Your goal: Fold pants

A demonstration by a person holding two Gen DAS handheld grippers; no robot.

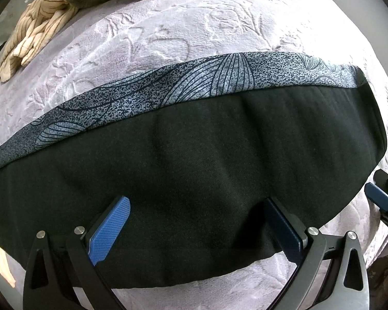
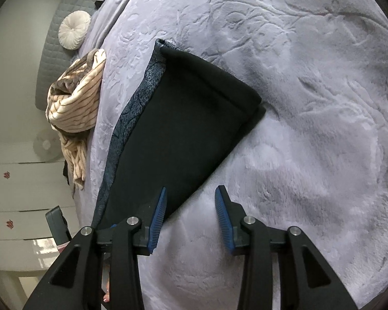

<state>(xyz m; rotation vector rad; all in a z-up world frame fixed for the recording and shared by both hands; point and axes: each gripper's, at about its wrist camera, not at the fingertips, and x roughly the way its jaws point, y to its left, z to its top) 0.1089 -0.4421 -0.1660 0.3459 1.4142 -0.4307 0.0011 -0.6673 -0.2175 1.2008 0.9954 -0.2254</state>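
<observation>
Left wrist view: the left gripper (image 1: 196, 214) points straight down over the pants (image 1: 183, 160), its 2 blue pads spread wide with nothing clamped between them. The pants lie folded flat on the lavender embossed blanket (image 1: 168, 36), black fabric uppermost and a grey patterned band along the far edge. The right gripper (image 1: 382, 199) shows at the right edge, just beside the end of the pants. A striped beige throw (image 1: 36, 28) lies bunched at the upper left.

Right wrist view: the right gripper (image 2: 191, 217) stands part-open and empty. Its left pad sits over the near corner of the pants (image 2: 188, 129), its right pad over bare blanket (image 2: 310, 129). A round white cushion (image 2: 73, 29) rests at the upper left, near the striped throw.
</observation>
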